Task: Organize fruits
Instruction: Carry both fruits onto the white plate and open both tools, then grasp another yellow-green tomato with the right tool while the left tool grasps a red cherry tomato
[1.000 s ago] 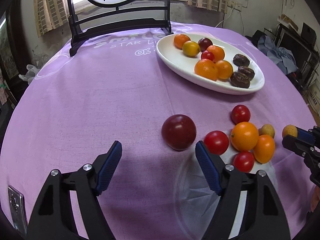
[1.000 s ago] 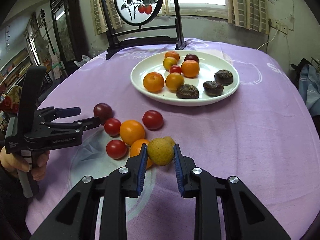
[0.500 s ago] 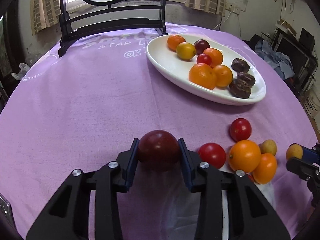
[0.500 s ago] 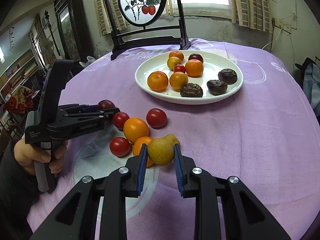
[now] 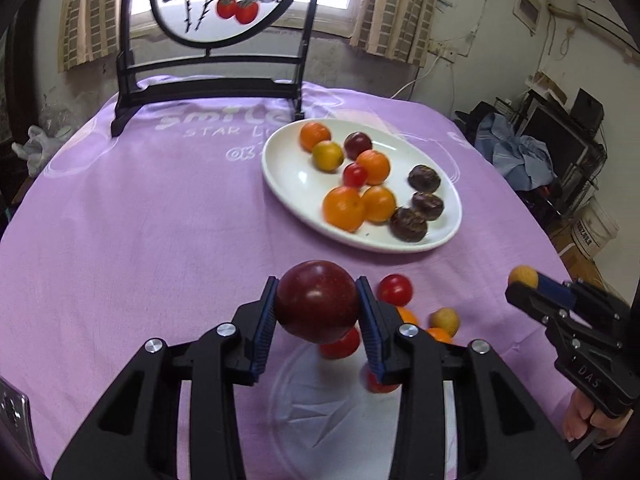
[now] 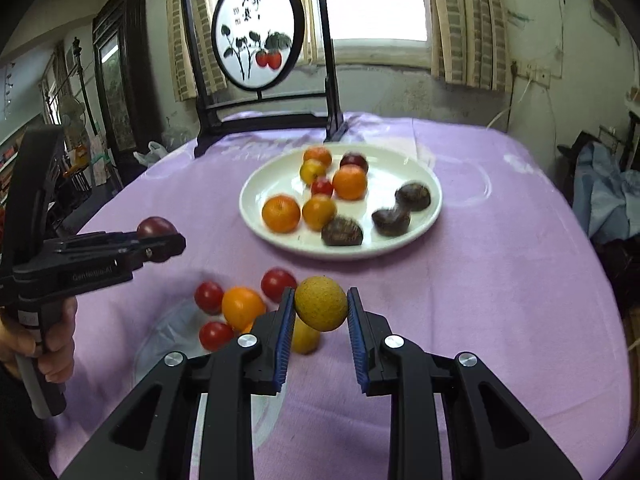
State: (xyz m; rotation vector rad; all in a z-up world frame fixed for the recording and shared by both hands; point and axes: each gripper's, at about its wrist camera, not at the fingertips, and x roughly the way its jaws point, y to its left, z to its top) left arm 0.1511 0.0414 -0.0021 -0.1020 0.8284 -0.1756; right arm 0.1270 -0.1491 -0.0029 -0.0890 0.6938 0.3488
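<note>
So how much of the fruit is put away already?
Nine pieces already sit on the white plate. The left tongs hold a dark red plum and the right tongs hold a yellow-brown fruit, both off the cloth. A handful, like this orange, still wait on the purple tablecloth.

Far edge of table: we see the screen stand [image 5: 208, 92] standing on the tablecloth [image 5: 140, 208].
Right of centre: the plate [image 5: 288, 176] lies on the cloth, nearer than the stand, with fruits in it.
In the plate: the round fruits sit left, the three wrinkled fruits [image 5: 424, 200] right.
Near side: we find the loose fruit cluster [image 6: 244, 304] on the cloth, nearer than the plate.
Left of cluster: the left gripper [image 6: 160, 240].
Right of cluster: the right gripper [image 6: 320, 312].
</note>
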